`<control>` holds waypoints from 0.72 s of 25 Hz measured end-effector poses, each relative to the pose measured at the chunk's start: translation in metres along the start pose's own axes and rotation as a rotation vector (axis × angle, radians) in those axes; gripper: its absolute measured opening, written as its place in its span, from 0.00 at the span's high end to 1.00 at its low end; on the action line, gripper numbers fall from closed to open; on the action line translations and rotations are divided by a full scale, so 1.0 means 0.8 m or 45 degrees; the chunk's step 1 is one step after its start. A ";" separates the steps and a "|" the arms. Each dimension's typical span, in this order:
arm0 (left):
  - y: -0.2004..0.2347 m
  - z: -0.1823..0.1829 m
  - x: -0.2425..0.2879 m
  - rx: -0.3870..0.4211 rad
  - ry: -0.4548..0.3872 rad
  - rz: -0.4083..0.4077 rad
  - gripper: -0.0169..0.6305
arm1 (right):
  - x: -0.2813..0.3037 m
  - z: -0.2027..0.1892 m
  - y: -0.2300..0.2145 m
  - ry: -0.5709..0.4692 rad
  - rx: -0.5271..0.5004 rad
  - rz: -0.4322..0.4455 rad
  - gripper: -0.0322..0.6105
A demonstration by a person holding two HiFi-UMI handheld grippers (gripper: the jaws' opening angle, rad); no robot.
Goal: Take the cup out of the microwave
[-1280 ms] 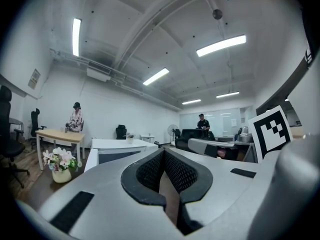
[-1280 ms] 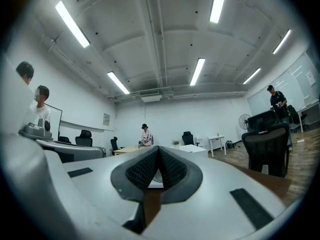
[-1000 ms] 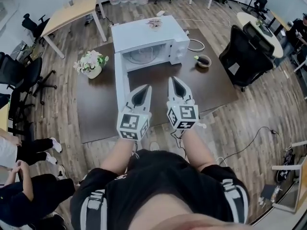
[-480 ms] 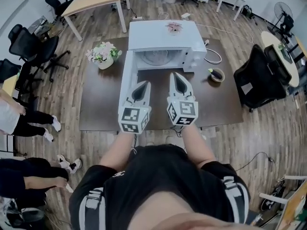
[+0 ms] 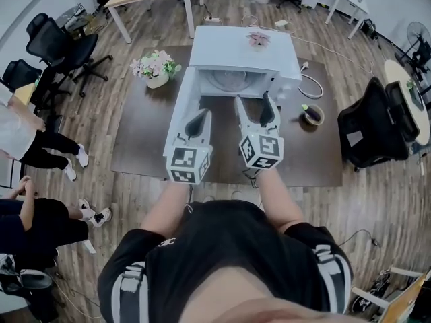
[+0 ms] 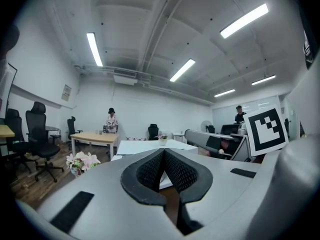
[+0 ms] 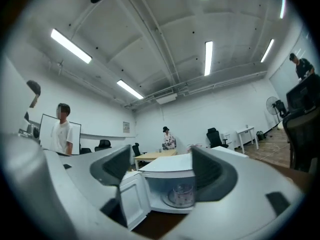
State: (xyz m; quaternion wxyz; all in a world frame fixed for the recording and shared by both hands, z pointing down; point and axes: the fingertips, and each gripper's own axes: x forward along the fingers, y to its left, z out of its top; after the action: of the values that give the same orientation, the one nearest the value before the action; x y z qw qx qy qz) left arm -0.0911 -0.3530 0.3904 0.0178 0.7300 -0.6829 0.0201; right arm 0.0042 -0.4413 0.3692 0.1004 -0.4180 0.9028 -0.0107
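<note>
Right gripper [image 7: 162, 170]: jaws apart and opening as we speak, nothing between the pads, no contact with anything.
Left gripper [image 6: 164, 156]: jaws pressed together at the tips, nothing caught between them.
Cup [image 7: 181, 195]: clear, upright, sitting inside the microwave [image 5: 242, 52] on the round glass plate; it lies ahead of the right jaws, framed in the gap between them and a touch nearer the right-hand jaw, well apart from both pads.
Microwave door [image 5: 180, 110]: swung wide open, standing ahead of the left jaws and just off their tips in the head view; in the right gripper view it shows low in the gap, toward the left-hand jaw.
Both grippers: side by side over the dark table [image 5: 141, 140], each pointing at the open front of the oven, the right one reaching a little closer to the cavity than the left.
Flower pot [image 5: 156, 68]: on the table, off to the left of the left jaws, beyond the door.
Small round dish [image 5: 312, 115]: on the table, out to the right of the right jaws, well apart from them.
</note>
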 end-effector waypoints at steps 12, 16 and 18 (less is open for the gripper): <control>0.023 -0.021 0.026 -0.038 0.049 0.109 0.97 | 0.073 -0.092 -0.027 0.171 -0.038 -0.002 0.06; 0.031 -0.030 0.040 -0.047 0.072 0.137 0.97 | 0.108 -0.141 -0.039 0.257 -0.037 -0.009 0.06; 0.035 -0.038 0.048 -0.052 0.091 0.153 0.97 | 0.127 -0.173 -0.047 0.317 -0.043 -0.014 0.06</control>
State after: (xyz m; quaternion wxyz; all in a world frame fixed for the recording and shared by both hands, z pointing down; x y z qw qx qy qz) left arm -0.1166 -0.3916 0.4225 0.0559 0.6861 -0.7246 0.0334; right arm -0.0583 -0.5515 0.4913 -0.0194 -0.4201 0.9060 -0.0479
